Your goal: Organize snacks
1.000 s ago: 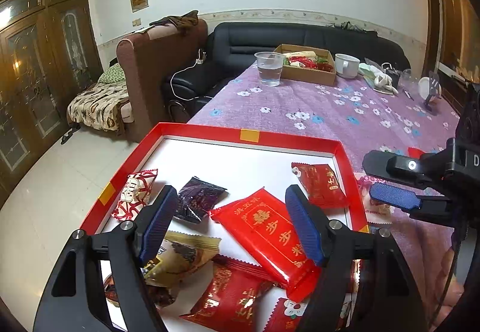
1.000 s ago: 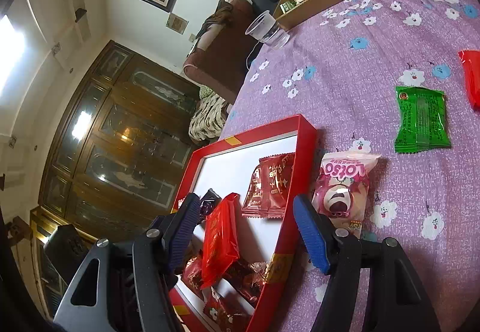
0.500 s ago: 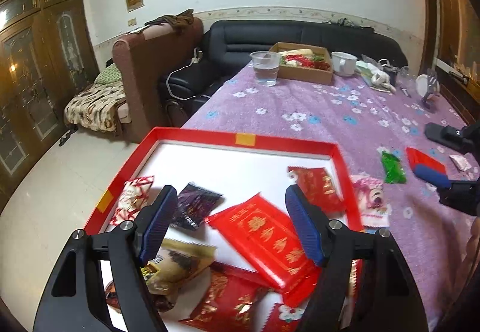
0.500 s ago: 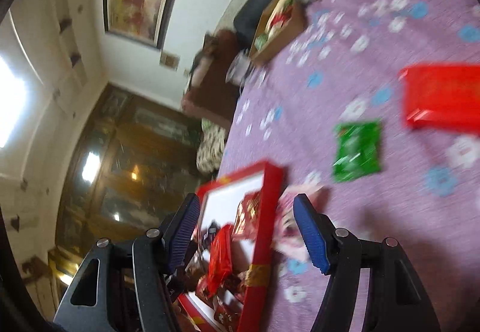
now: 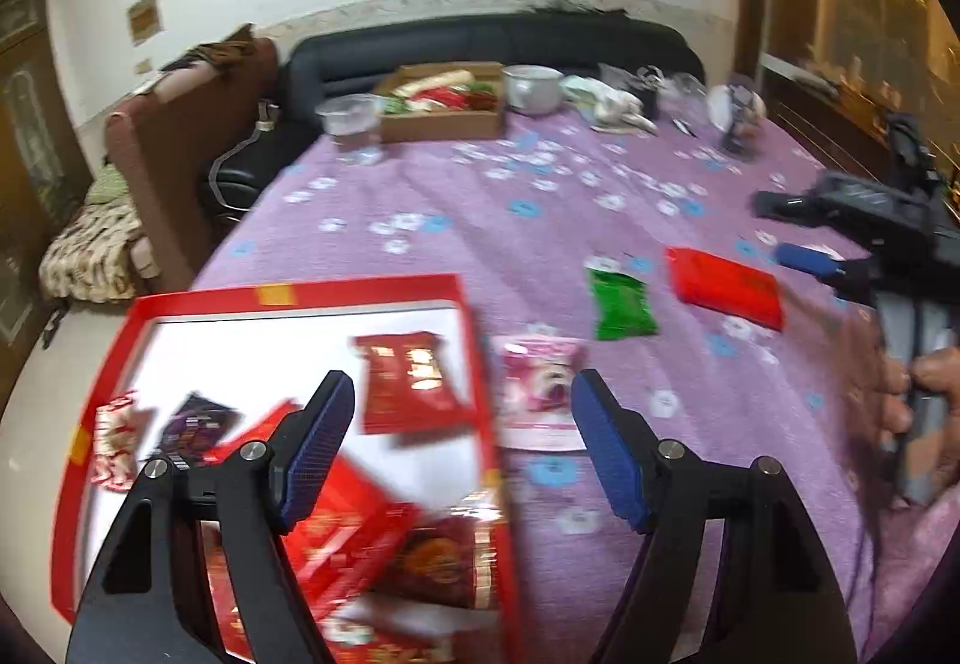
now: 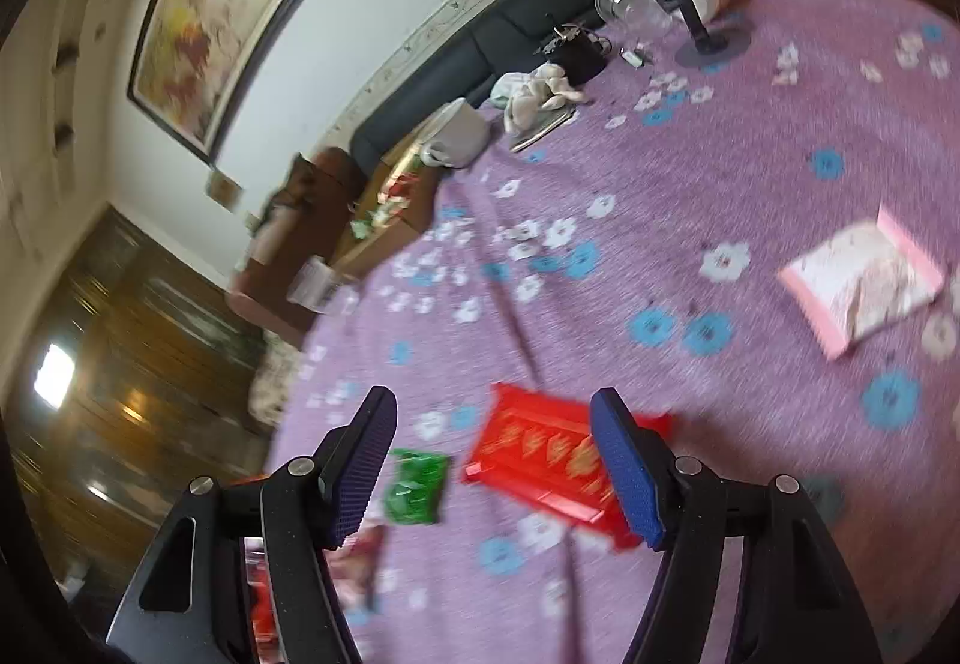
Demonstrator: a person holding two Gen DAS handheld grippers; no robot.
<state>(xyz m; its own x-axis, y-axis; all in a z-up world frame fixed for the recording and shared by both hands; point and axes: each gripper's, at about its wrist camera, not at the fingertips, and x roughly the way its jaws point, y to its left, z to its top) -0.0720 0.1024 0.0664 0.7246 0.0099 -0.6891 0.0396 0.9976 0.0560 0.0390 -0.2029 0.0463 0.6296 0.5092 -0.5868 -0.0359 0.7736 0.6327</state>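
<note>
Purple floral tablecloth (image 5: 600, 220), black sofa (image 5: 480, 42)

warm indoor light, glare on the framed painting (image 6: 240, 3), motion blur throughout, fisheye bending, dark vignetted corners

Black sofa (image 5: 492, 45) behind table; framed painting (image 6: 240, 9) above.
</note>
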